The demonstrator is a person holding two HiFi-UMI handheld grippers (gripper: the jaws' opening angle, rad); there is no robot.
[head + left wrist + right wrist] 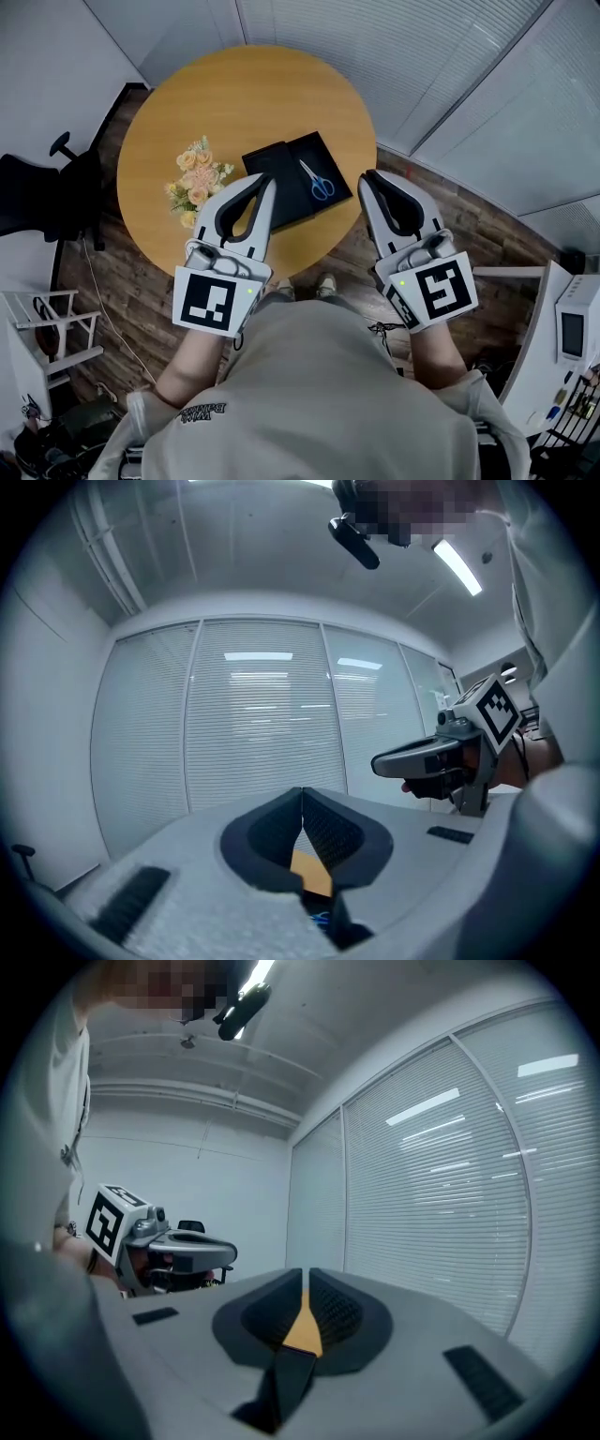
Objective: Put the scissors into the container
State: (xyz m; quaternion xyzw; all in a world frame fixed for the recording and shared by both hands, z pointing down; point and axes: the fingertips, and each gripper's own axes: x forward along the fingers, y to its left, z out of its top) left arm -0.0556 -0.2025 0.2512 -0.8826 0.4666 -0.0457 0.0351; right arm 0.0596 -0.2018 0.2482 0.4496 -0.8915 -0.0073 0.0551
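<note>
Risk: the scissors (pixel 318 181) lie flat and thin, so a shallow grab would likely skate over them or push them across the black panel. The flowers (pixel 197 178) just left of it could get clipped. Both tongs hover over the near bench (pixel 244 94) edge, empty: left tongs (pixel 268 180) tips pressed together, right tongs (pixel 367 176) all but. Scissors are small, with blue handles nearest and blades shut, on the right half of the open black container (pixel 277 159); lid or tray, cannot tell.
</note>
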